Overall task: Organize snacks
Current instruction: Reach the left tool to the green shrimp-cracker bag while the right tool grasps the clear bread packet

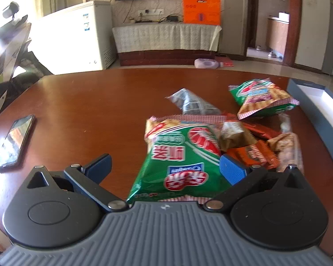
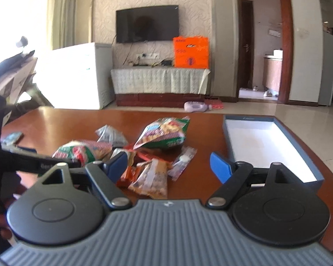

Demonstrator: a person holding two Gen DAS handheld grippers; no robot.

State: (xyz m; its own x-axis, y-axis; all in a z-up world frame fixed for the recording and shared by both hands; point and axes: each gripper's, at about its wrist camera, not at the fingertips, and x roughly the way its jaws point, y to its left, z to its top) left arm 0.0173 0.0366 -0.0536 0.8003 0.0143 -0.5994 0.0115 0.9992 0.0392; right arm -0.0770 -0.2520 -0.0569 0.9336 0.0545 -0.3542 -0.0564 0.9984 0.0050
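Several snack packets lie in a pile on the brown table [image 1: 77,102]. My left gripper [image 1: 166,166] is open, its jaws spread wide on either side of a green shrimp-chip bag [image 1: 179,161], not closed on it. A second green bag [image 1: 262,98], a grey packet [image 1: 192,103] and small orange and brown packets [image 1: 253,150] lie beyond. My right gripper [image 2: 168,166] is open and empty above small packets [image 2: 151,177], with the pile [image 2: 162,135] ahead. An open blue box with a white inside [image 2: 266,146] stands at the right and holds nothing.
A phone [image 1: 16,140] lies on the table's left side. The blue box [image 1: 317,110] sits at the table's right edge. The left gripper's arm [image 2: 33,161] shows at the left of the right wrist view. A freezer, TV stand and doorway lie beyond the table.
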